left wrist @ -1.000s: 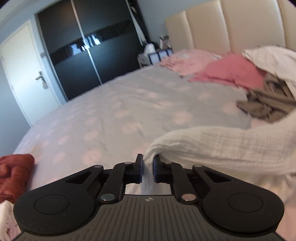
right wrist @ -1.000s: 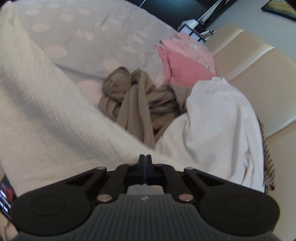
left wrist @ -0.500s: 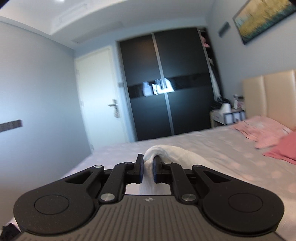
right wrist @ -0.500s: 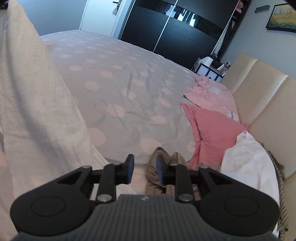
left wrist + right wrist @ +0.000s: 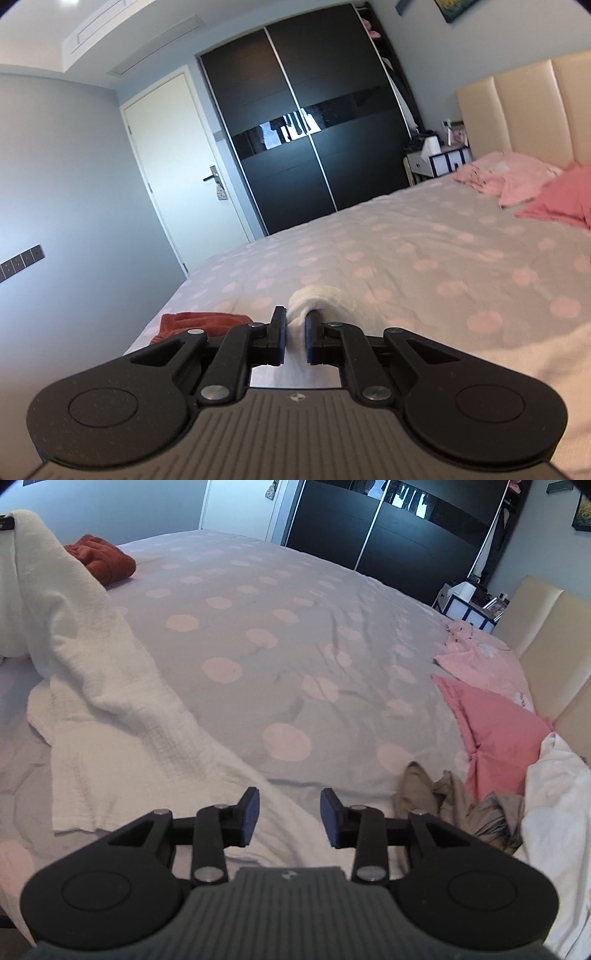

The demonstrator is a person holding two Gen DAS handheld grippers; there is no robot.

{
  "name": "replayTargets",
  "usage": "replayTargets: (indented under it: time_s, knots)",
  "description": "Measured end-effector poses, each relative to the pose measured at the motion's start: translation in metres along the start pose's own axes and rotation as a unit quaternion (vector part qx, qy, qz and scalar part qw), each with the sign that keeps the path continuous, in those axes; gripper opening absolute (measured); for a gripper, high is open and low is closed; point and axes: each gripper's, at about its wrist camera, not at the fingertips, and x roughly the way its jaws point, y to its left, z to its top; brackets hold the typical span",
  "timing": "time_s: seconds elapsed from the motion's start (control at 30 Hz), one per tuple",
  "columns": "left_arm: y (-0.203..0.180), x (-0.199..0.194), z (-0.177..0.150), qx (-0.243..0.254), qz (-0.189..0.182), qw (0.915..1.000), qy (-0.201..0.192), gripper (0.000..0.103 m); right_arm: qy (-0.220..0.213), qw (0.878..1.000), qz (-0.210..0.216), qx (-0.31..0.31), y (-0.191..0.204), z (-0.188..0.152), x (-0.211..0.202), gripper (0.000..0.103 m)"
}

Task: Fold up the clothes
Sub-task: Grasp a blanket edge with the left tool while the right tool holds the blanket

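Bedding in pale grey with pink dots [image 5: 280, 635] is covering the wide bed that fills both views, and it is lying lightly creased toward the middle. Beyond the far edge a black sliding wardrobe [image 5: 310, 125] is standing beside a white door [image 5: 184, 162], with blue-grey walls around them and a cream padded headboard [image 5: 528, 110] rising at the right. A small nightstand [image 5: 439, 162] is sitting between wardrobe and headboard.

The white textured cloth [image 5: 110, 686] is draping down from the upper left of the right wrist view and spreading across the near left part of the bed, reaching under the right gripper [image 5: 289, 818], whose jaws are standing wide apart and holding nothing. The left gripper [image 5: 296, 332] is pinching a bunched corner of this cloth [image 5: 321, 297] between narrow jaws, lifted above the mattress.

A rust-red garment [image 5: 101, 559] is lying crumpled at the far left edge. Two pink garments [image 5: 491, 698] are resting near the headboard, and a beige heap [image 5: 454, 801] is sitting just beside a white garment [image 5: 554, 805] at the near right.

The gripper bodies are blocking the nearest strip of bed in both views, and items on the nightstand are too small to make out.
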Motion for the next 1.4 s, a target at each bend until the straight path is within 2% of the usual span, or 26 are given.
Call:
replayTargets:
  time_s: [0.17, 0.27, 0.37, 0.47, 0.53, 0.63, 0.73, 0.77, 0.8, 0.83, 0.9, 1.07, 1.13, 1.3, 1.4]
  knots:
    - [0.006, 0.003, -0.022, -0.008, -0.003, 0.9998, 0.016, 0.008, 0.007, 0.999, 0.044, -0.018, 0.069, -0.024, 0.009, 0.054]
    - [0.013, 0.005, -0.033, -0.019, -0.001, 0.9995, 0.026, 0.008, 0.028, 0.996, 0.074, -0.029, 0.111, -0.038, 0.020, 0.054]
    - [0.018, 0.008, -0.040, -0.029, 0.002, 0.9990, 0.034, 0.009, 0.038, 0.993, 0.088, -0.068, 0.149, -0.048, 0.028, 0.056]
    - [0.024, 0.007, -0.045, -0.040, 0.003, 0.9983, 0.041, 0.009, 0.037, 0.989, 0.103, -0.097, 0.172, -0.053, 0.033, 0.066]
    - [0.029, 0.005, -0.049, -0.045, 0.005, 0.9981, 0.043, 0.009, 0.040, 0.987, 0.105, -0.114, 0.181, -0.056, 0.038, 0.066]
    - [0.034, 0.004, -0.053, -0.051, 0.007, 0.9977, 0.045, 0.009, 0.043, 0.985, 0.079, -0.149, 0.191, -0.059, 0.048, 0.066]
    - [0.036, 0.005, -0.055, -0.056, 0.009, 0.9973, 0.047, 0.009, 0.038, 0.983, 0.073, -0.162, 0.193, -0.059, 0.056, 0.064]
    - [0.037, 0.005, -0.056, -0.057, 0.010, 0.9972, 0.047, 0.009, 0.036, 0.983, 0.071, -0.163, 0.193, -0.058, 0.057, 0.058]
    - [0.037, 0.006, -0.056, -0.058, 0.010, 0.9971, 0.048, 0.009, 0.035, 0.984, 0.069, -0.162, 0.192, -0.056, 0.058, 0.045]
    - [0.038, 0.006, -0.057, -0.060, 0.011, 0.9970, 0.049, 0.009, 0.033, 0.984, 0.066, -0.161, 0.190, -0.055, 0.058, 0.038]
    - [0.038, 0.006, -0.057, -0.061, 0.012, 0.9969, 0.049, 0.009, 0.030, 0.985, 0.061, -0.159, 0.188, -0.052, 0.058, 0.005]
    - [0.041, 0.006, -0.058, -0.065, 0.013, 0.9966, 0.049, 0.009, 0.021, 0.987, 0.047, -0.150, 0.179, -0.044, 0.057, 0.000]
    - [0.043, 0.006, -0.058, -0.069, 0.013, 0.9964, 0.049, 0.009, 0.012, 0.991, 0.038, -0.130, 0.164, -0.038, 0.046, 0.000]
    - [0.046, 0.004, -0.055, -0.071, 0.008, 0.9965, 0.045, 0.009, -0.005, 0.999, -0.016, -0.049, 0.098, -0.018, 0.012, 0.000]
    - [0.044, 0.003, -0.052, -0.063, 0.003, 0.9973, 0.038, 0.009, -0.028, 0.998, -0.054, -0.002, 0.048, -0.001, -0.015, 0.000]
